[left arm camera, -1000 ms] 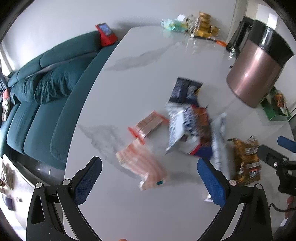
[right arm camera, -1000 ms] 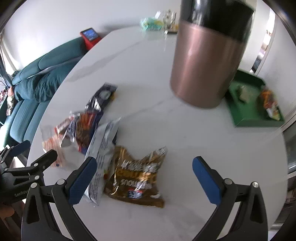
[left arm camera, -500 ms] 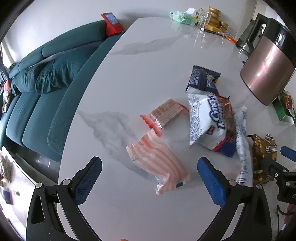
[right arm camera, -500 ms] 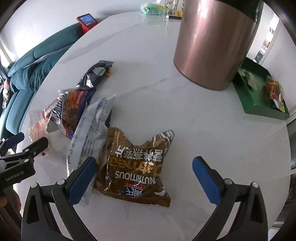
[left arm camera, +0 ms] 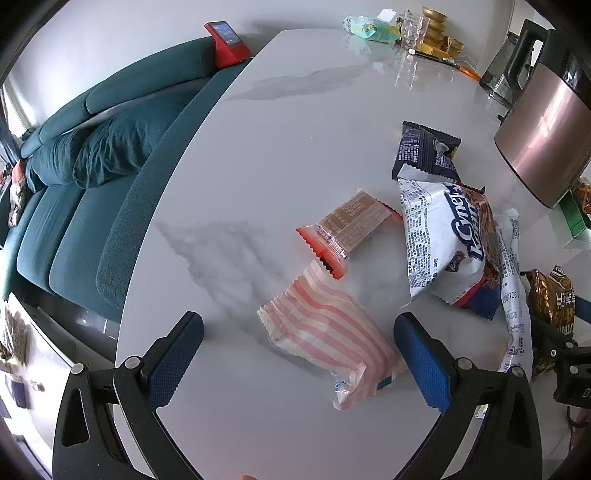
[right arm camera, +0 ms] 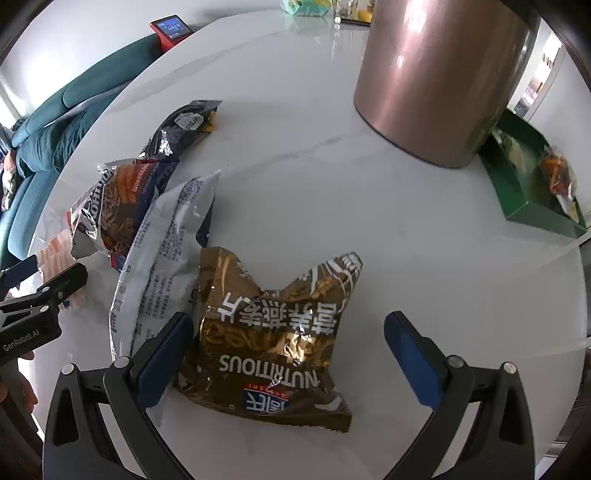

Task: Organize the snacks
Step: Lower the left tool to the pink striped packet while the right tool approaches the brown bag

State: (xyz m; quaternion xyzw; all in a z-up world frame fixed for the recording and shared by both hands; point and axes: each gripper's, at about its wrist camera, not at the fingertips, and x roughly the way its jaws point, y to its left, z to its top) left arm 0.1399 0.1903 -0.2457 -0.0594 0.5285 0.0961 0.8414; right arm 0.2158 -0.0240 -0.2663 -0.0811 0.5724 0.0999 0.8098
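Observation:
Several snack packs lie on a white marble table (left arm camera: 280,140). A pink-striped pack (left arm camera: 332,336) sits between the fingers of my open left gripper (left arm camera: 299,354), nearer the right finger. Beyond it lie a red-ended wafer pack (left arm camera: 351,225), a white-and-brown chip bag (left arm camera: 447,240), a dark blue pack (left arm camera: 424,151) and a long white pack (left arm camera: 511,288). My right gripper (right arm camera: 288,350) stands open around the near end of a gold bag (right arm camera: 273,332); its left finger rests at the bag's edge. The chip bag (right arm camera: 118,199) and the white pack (right arm camera: 162,266) lie left of it.
A tall copper-coloured canister (right arm camera: 439,74) stands at the back right, with a green tray (right arm camera: 532,188) holding a snack behind it. Jars and small items (left arm camera: 417,26) crowd the table's far end. A teal sofa (left arm camera: 92,155) runs along the left edge.
Both grippers have moved lower and closer to the packs. The striped pack now lies between the left fingers and the gold bag between the right fingers. Both stay open.

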